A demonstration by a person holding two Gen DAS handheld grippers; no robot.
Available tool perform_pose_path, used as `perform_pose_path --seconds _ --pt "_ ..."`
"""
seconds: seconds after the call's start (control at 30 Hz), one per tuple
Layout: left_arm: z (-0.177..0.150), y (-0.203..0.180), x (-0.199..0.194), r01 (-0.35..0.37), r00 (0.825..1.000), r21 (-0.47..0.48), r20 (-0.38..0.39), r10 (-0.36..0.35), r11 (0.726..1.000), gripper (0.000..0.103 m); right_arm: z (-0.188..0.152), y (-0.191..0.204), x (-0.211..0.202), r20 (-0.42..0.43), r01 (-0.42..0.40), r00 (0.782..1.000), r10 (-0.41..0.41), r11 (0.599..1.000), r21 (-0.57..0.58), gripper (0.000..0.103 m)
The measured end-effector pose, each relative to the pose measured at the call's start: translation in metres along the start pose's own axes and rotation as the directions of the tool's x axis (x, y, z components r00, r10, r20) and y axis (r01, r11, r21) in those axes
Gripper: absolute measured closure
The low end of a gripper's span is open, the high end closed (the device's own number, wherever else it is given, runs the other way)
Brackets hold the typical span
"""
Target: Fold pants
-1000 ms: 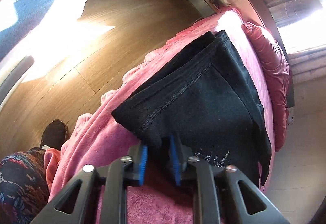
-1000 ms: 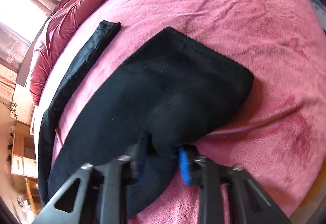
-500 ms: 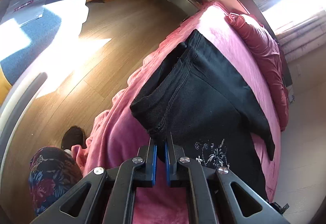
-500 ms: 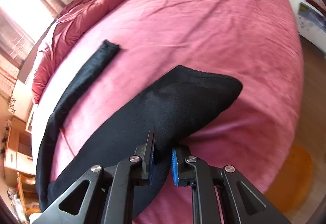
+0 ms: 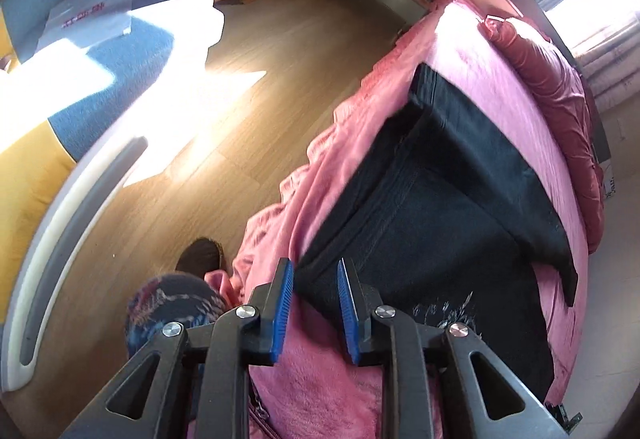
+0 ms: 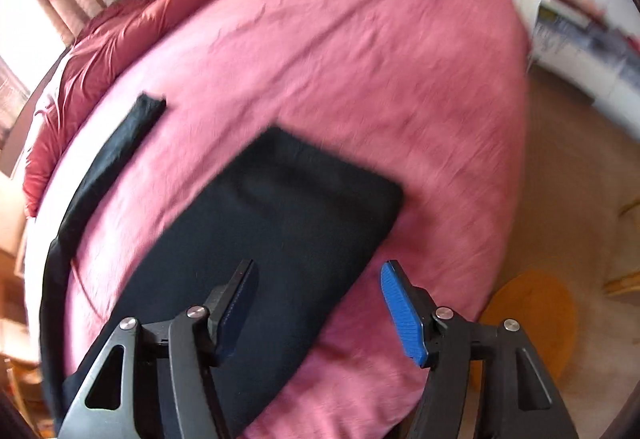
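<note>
Black pants (image 5: 432, 223) lie on the pink bed (image 5: 480, 51), with the waist part folded over the legs. In the right wrist view the pants (image 6: 260, 239) lie flat, one leg stretching away to the left. My left gripper (image 5: 315, 275) is open, just above and behind the near corner of the pants. My right gripper (image 6: 318, 275) is wide open and empty above the near folded edge.
A dark red duvet (image 6: 132, 23) lies bunched at the head of the bed. Wooden floor (image 5: 240, 79) and a blue and yellow seat (image 5: 80, 79) are to the left. The person's leg and shoe (image 5: 200, 259) stand by the bed edge. An orange mat (image 6: 532, 303) lies on the floor.
Both grippers were shut on the pants' edge and have let go. They now stand open, drawn back a little, and the folded part lies flat on the bed.
</note>
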State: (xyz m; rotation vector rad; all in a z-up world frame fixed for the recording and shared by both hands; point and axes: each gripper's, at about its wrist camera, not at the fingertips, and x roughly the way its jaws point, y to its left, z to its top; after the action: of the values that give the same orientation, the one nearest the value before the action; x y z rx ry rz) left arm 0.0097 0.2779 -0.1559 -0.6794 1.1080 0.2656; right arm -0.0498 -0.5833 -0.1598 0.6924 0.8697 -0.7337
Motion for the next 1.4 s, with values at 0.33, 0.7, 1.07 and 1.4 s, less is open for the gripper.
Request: perform_pose_path --seconds 0.33,0.7,1.07,1.4 --pt "0.123 -0.071 0.041 0.211 0.977 -0.050 0.019 -0.211 0.976 0.072 -0.039 0.116 -0.032 -0.065 -0.239 0.971 0.231 0.927 -0.289 0.033" --pt "0.217 -0.126 0.164 0.213 0.967 -0.216 -0.093 -0.238 0.953 0.063 -0.133 0.228 0.002 -0.359 -0.392 0.902 0.239 0.802 -0.451 0.033" --pt "0.242 -0.161 0.222 0.098 0.983 -0.121 -0.145 -0.115 0.988 0.079 -0.152 0.241 0.025 -0.417 -0.368 0.892 0.174 0.813 -0.450 0.032" --pt "0.204 -0.194 0.115 0.317 0.942 0.190 0.050 -0.332 0.929 0.095 -0.155 0.245 0.028 -0.401 -0.364 0.900 0.173 0.804 -0.470 0.032"
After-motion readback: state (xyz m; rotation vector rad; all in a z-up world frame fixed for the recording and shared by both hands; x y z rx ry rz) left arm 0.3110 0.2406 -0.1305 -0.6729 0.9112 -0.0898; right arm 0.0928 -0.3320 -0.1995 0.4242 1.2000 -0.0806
